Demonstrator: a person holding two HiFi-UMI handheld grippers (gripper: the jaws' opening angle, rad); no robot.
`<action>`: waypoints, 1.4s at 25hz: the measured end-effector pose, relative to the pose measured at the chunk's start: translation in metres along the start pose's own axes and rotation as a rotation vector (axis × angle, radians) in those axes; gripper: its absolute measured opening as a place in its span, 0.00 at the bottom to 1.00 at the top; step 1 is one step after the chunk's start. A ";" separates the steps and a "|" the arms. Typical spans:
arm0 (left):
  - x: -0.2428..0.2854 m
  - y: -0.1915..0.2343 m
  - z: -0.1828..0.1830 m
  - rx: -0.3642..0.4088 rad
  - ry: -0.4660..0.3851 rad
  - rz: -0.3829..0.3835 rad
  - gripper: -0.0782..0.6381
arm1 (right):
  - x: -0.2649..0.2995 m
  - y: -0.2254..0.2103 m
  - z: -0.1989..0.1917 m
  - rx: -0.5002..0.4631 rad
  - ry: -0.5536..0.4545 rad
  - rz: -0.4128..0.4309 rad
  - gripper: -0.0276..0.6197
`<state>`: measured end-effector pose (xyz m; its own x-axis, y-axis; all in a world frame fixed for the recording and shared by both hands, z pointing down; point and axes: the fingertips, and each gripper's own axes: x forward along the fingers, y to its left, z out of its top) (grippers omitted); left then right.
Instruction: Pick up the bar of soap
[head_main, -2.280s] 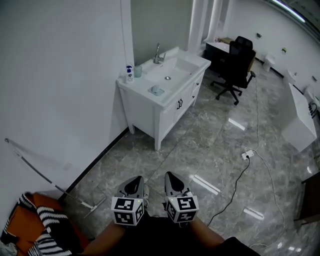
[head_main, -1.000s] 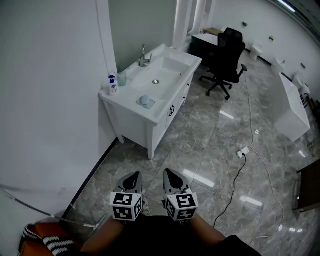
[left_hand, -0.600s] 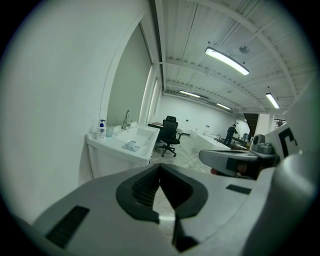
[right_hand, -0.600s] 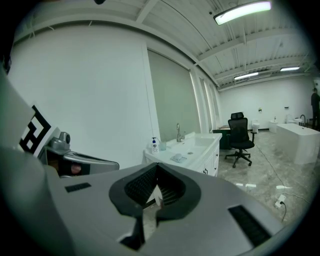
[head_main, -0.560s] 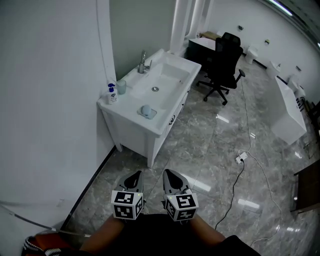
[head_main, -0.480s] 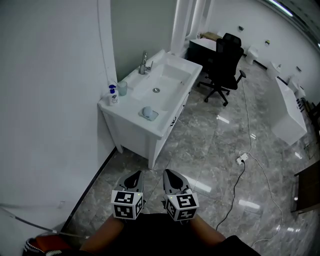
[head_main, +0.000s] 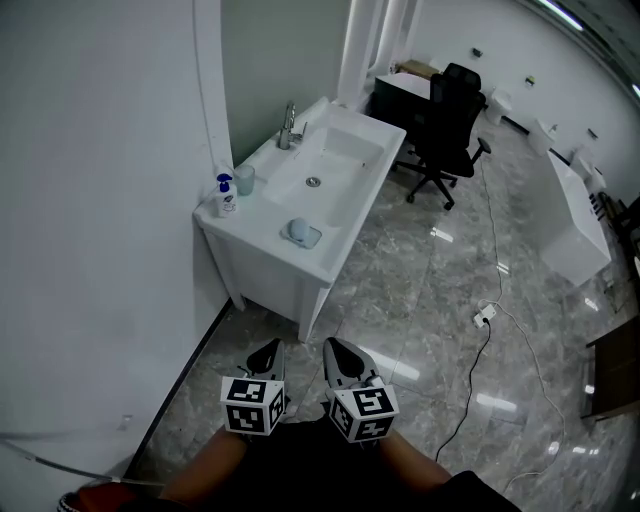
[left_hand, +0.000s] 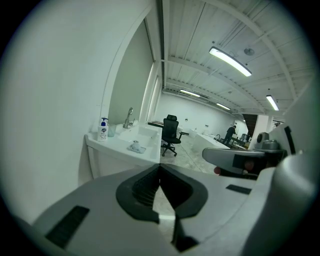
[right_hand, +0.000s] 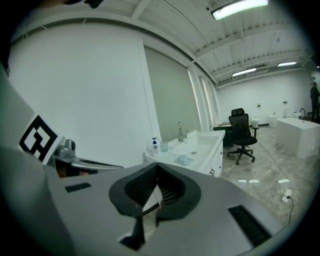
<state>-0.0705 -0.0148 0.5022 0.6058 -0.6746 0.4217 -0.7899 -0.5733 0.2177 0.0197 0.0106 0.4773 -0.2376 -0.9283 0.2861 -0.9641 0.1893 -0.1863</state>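
A pale bar of soap rests in a light blue dish on the near end of the white vanity. The soap shows small in the left gripper view, and the soap in the right gripper view. My left gripper and right gripper are held side by side low in the head view, over the marble floor, well short of the vanity. Both are shut with nothing between their jaws.
A soap dispenser bottle and a cup stand at the vanity's wall corner, a faucet behind the basin. A black office chair stands beyond. A cable with a plug block lies on the floor at right.
The view has advanced toward the vanity: it now sits lower and closer in the head view. The striped cloth at bottom left has slipped out of frame. Both grippers stay shut, side by side.
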 end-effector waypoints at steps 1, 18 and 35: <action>0.000 0.000 -0.001 0.002 0.003 -0.004 0.12 | 0.000 0.000 -0.001 0.010 0.005 -0.001 0.05; 0.025 0.017 0.011 -0.002 -0.013 0.042 0.12 | 0.037 -0.023 0.013 0.003 -0.003 0.023 0.05; 0.111 0.042 0.038 -0.017 0.030 0.058 0.12 | 0.116 -0.072 0.034 -0.017 0.021 0.055 0.05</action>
<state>-0.0329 -0.1320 0.5249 0.5560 -0.6920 0.4605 -0.8253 -0.5255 0.2067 0.0653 -0.1215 0.4919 -0.2926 -0.9095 0.2951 -0.9513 0.2456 -0.1863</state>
